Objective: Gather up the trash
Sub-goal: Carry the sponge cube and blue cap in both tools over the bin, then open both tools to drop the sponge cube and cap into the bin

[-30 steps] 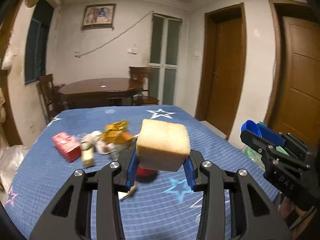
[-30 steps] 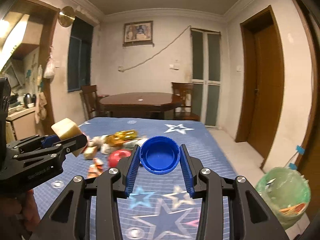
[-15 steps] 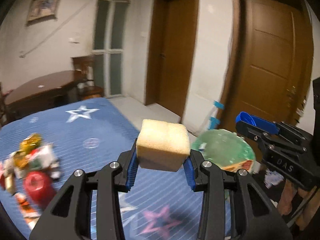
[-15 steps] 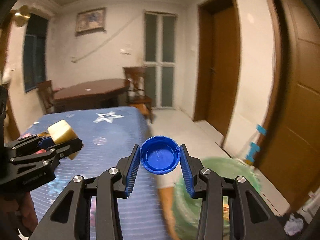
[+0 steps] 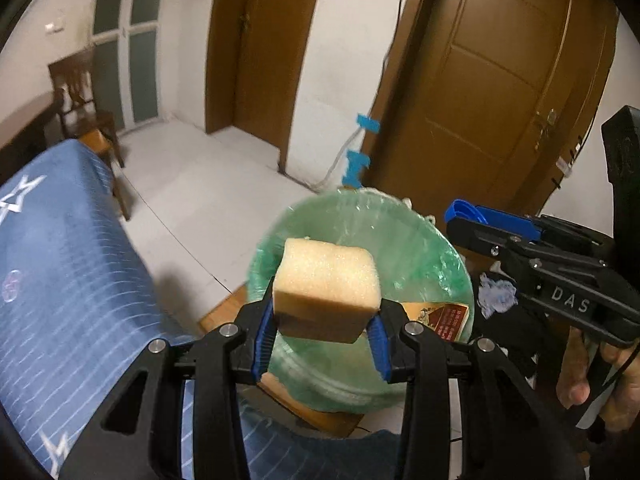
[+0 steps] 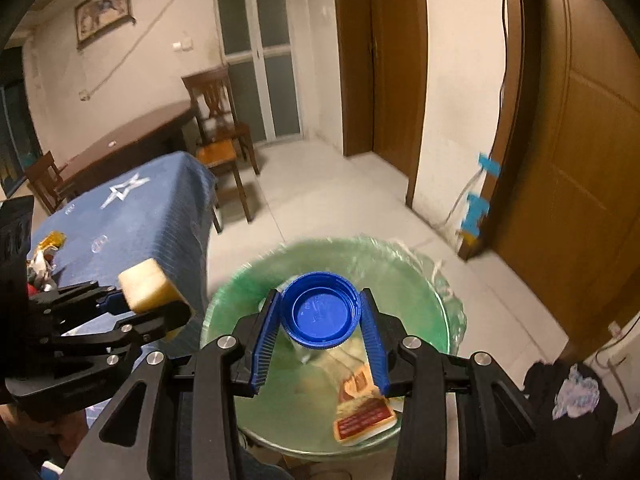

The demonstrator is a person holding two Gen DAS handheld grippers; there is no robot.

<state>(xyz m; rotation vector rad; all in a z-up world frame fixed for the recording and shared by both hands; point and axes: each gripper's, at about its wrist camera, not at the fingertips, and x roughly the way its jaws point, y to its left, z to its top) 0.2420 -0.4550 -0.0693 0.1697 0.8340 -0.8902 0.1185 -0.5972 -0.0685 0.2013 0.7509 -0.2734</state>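
Observation:
My left gripper (image 5: 322, 334) is shut on a yellow sponge block (image 5: 326, 286) and holds it above the green-lined trash bin (image 5: 448, 264). My right gripper (image 6: 320, 338) is shut on a blue bottle cap (image 6: 318, 310) and holds it over the same bin (image 6: 416, 264). A red and white packet (image 6: 362, 420) lies inside the bin. The left gripper and its sponge (image 6: 146, 284) show at the left of the right wrist view. The right gripper with the cap (image 5: 464, 212) shows at the right of the left wrist view.
The table with the blue star cloth (image 6: 132, 216) is to the left, with leftover wrappers (image 6: 46, 250) on it. A wooden chair (image 6: 218, 120) and dark table stand behind. Brown doors (image 5: 500, 80) and dark clothing (image 6: 568, 396) are at the right.
Both grippers have swung right from over the table and tilted down over the trash bin. Each still holds its item.

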